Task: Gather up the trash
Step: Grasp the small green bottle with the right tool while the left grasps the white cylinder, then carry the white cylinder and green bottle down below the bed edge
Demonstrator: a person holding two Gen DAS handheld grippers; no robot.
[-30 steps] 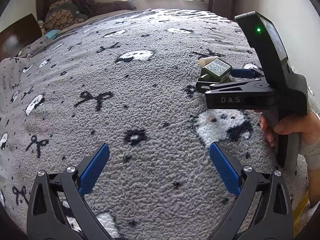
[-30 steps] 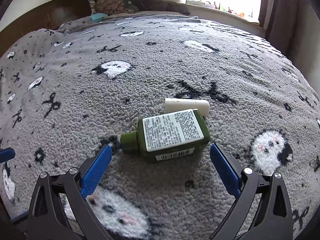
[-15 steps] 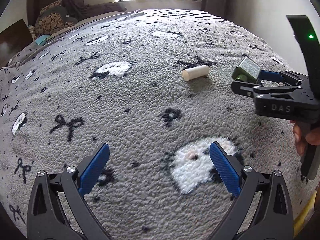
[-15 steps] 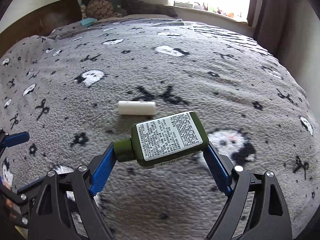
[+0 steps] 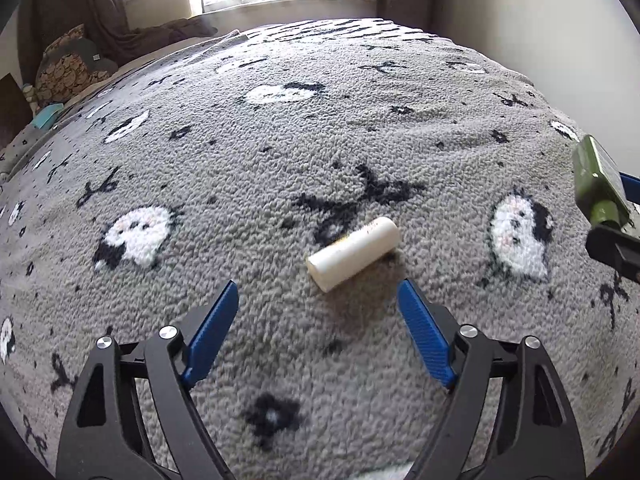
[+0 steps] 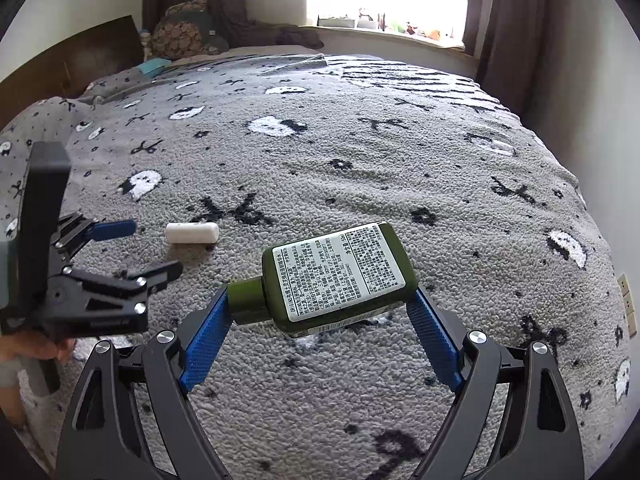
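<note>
A white cylinder point(image 5: 354, 254) lies on the grey patterned blanket point(image 5: 280, 168), just ahead of my left gripper point(image 5: 318, 288) and a little right of its middle. The jaws are closing, with the blue pads still clear of the cylinder. The right wrist view shows the same cylinder point(image 6: 192, 233) just beyond the left gripper point(image 6: 154, 248). My right gripper point(image 6: 320, 298) is shut on a green bottle point(image 6: 336, 280) with a white printed label, held by cap and base above the blanket. That bottle point(image 5: 596, 184) also shows at the right edge of the left wrist view.
The blanket point(image 6: 400, 168) covers a bed. Pillows point(image 6: 180, 36) and a dark headboard point(image 6: 80, 52) are at the far left, a window sill point(image 6: 380, 28) at the back and a wall point(image 6: 580, 80) on the right. A hand point(image 6: 24, 350) holds the left gripper.
My right gripper shut on the green bottle and lifted it off the blanket. My left gripper moved up to the white cylinder and its jaws have narrowed.
</note>
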